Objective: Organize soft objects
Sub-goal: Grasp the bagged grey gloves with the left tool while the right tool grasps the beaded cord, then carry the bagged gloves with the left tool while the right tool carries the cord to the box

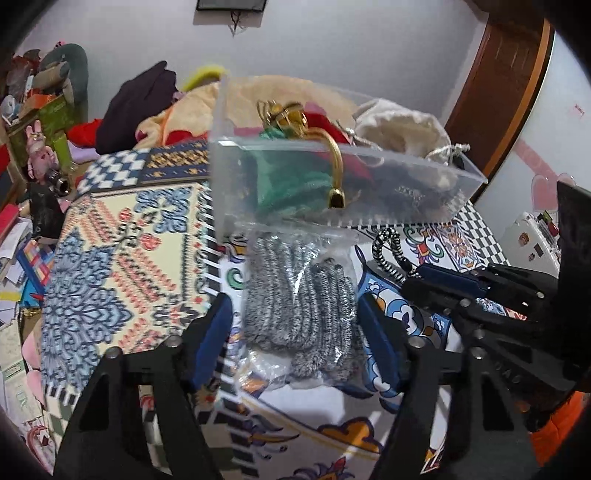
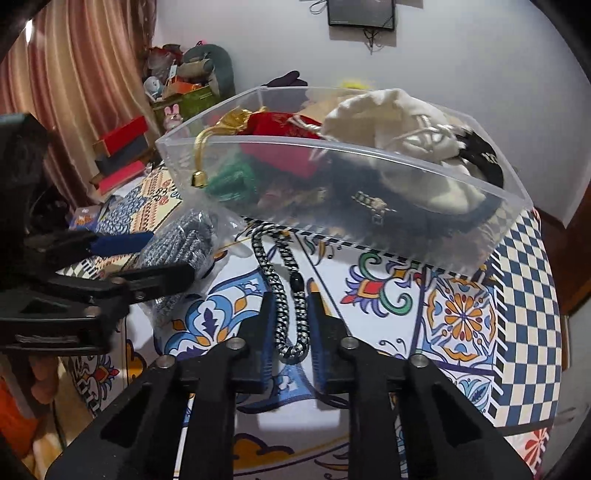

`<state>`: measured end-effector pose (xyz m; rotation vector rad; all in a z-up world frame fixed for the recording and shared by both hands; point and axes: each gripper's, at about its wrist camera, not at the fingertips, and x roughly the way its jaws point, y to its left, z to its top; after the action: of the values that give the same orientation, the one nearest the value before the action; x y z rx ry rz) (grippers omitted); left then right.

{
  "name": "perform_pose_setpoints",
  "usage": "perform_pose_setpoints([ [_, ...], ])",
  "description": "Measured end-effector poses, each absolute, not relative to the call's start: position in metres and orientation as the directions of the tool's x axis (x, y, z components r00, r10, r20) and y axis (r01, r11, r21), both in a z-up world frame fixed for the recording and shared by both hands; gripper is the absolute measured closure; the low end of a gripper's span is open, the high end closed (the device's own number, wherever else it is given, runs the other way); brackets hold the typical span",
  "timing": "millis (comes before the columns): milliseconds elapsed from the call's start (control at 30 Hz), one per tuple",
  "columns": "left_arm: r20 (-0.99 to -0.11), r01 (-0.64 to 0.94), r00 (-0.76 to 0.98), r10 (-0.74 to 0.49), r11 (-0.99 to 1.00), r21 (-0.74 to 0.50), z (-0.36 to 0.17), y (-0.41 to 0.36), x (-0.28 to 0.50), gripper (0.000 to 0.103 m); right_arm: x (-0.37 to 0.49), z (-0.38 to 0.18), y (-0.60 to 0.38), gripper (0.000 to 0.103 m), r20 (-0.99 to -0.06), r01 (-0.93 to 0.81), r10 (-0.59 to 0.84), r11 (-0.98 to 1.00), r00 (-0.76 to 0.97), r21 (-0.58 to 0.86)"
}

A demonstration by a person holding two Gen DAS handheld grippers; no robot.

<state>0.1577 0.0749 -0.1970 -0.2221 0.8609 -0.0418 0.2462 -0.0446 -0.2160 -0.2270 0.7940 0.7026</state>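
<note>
Left wrist view: I count one left gripper, its two blue-padded fingers spread wide on either side of one clear plastic bag of grey knit fabric; neither pad touches the bag as far as I can tell.
Right wrist view: I see one right gripper with its fingers close around the looped end of one black-and-white braided cord; they flank the loop narrowly, and I cannot tell whether they are pressing on it.
Bag: it lies on the patterned tablecloth, just in front of the bin, its far edge tucked under the bin's near wall.
Cord: one, doubled into a loop, running from the bin's front edge toward my right gripper, flat on the cloth.
Bin: one clear plastic bin, standing on the cloth beyond both grippers.
Bin contents, counted: one cream drawstring pouch at the right end, one red pouch, one green fabric piece, one gold tassel cord hanging over the near wall, and dark items low in the bin that I cannot separate.
Grippers together: two, side by side, well apart; each shows at the edge of the other's view.
Background: one framed dark panel on the wall, one clutter pile at the left.
</note>
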Motion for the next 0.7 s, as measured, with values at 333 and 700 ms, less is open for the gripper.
perform_pose_setpoints([
  [333,-0.725,-0.009,0.68,-0.112,0.987,-0.161,-0.191,0.06,0.151,0.072,0.245,-0.206,-0.066,0.091,-0.689,-0.611,0.506,0.783,0.52,0.114],
  [700,-0.649,0.036,0.746,-0.147,0.983,-0.182,-0.154,0.051,0.127,0.075,0.236,-0.165,-0.084,0.092,-0.586,-0.583,0.529,0.804,0.614,0.115],
])
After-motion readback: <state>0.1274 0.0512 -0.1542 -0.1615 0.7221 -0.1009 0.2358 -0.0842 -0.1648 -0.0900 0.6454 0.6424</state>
